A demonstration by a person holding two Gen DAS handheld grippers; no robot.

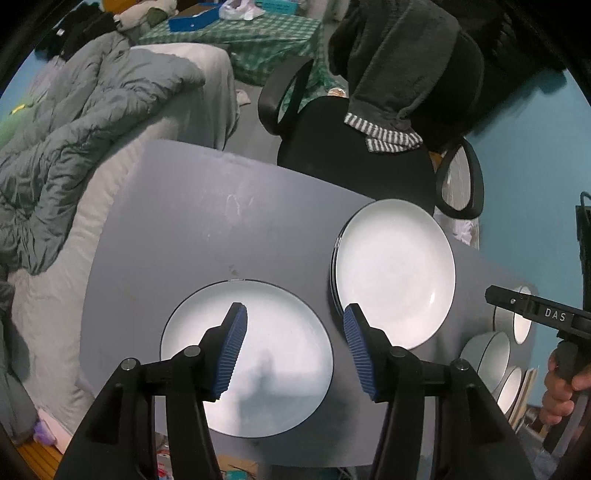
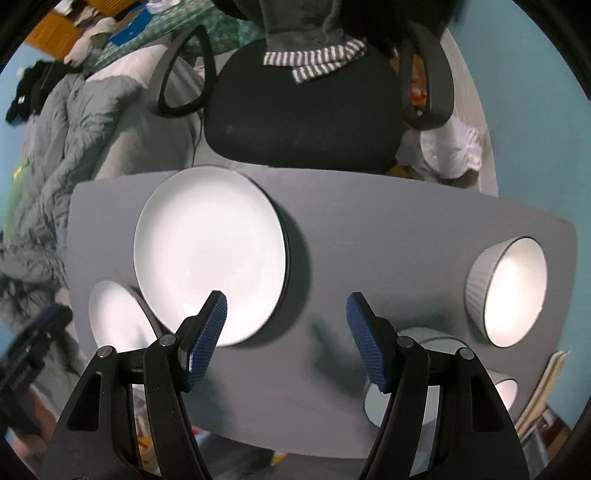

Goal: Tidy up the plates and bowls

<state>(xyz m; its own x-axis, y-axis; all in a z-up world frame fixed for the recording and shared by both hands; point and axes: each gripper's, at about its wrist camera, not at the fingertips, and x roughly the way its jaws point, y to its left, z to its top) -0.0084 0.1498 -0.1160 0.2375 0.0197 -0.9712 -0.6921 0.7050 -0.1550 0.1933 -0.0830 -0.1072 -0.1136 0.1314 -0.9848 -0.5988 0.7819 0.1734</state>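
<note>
A single white plate lies at the near edge of the grey table; my left gripper hovers open and empty just above it. A stack of white plates lies to its right, also in the right wrist view. My right gripper is open and empty above bare table between the stack and the bowls. A ribbed white bowl sits at the right; two more bowls sit partly hidden behind the right finger. The single plate shows at the left.
A black office chair with clothes draped on it stands at the table's far edge. A bed with a grey quilt lies to the left. A green checked table with a blue box stands at the back.
</note>
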